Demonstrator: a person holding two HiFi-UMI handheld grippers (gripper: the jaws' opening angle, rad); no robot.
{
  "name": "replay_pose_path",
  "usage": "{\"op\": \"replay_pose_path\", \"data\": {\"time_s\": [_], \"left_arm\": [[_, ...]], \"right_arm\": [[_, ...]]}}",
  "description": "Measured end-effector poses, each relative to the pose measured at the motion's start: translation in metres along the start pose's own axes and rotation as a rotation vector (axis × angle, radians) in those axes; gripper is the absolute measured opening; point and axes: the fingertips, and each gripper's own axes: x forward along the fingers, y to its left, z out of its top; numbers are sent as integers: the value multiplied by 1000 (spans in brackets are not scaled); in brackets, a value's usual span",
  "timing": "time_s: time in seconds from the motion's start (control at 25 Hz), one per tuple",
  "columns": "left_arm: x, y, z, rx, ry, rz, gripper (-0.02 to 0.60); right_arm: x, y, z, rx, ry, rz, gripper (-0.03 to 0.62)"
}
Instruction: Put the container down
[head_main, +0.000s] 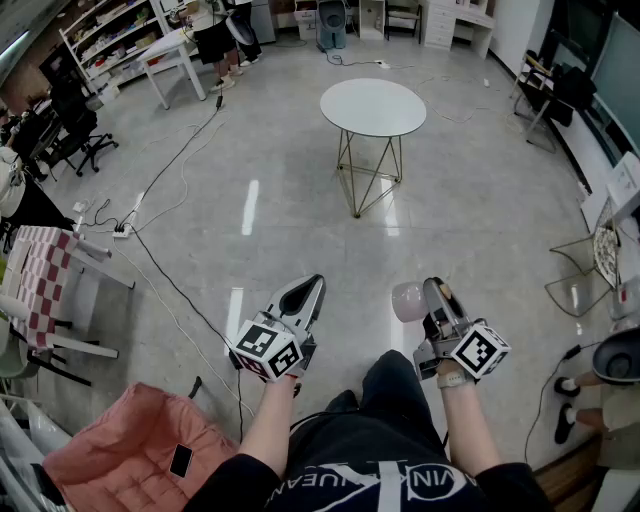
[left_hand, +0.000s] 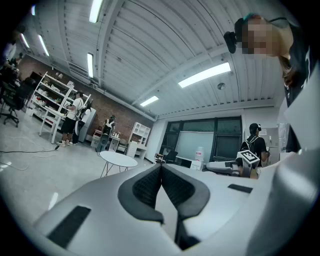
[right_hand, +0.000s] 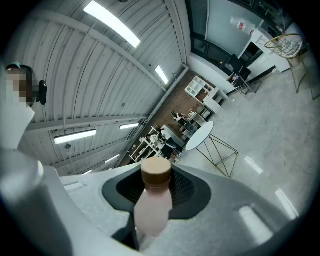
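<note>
The right gripper is clamped on the container, whose long axis appears to lie near level, not upright. The left gripper is closed and empty. The round tabletop stands well ahead.

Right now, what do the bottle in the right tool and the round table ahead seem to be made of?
Bottle: probably plastic, with a pale pink, matte, slightly frosted body. Cap: tan and dull, perhaps wood or wood-look plastic; cannot tell which. Round table: smooth white top with a faint sheen, material unclear. Its legs are thin and brass-coloured, likely metal rod.
</note>
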Motion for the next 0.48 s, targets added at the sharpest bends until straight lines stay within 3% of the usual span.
{"op": "replay_pose_path", "data": {"time_s": [0.48], "left_arm": [[9,35,0,-20,5,24,14]], "right_arm": [[27,-13,-7,-11,23,-27,124]]}}
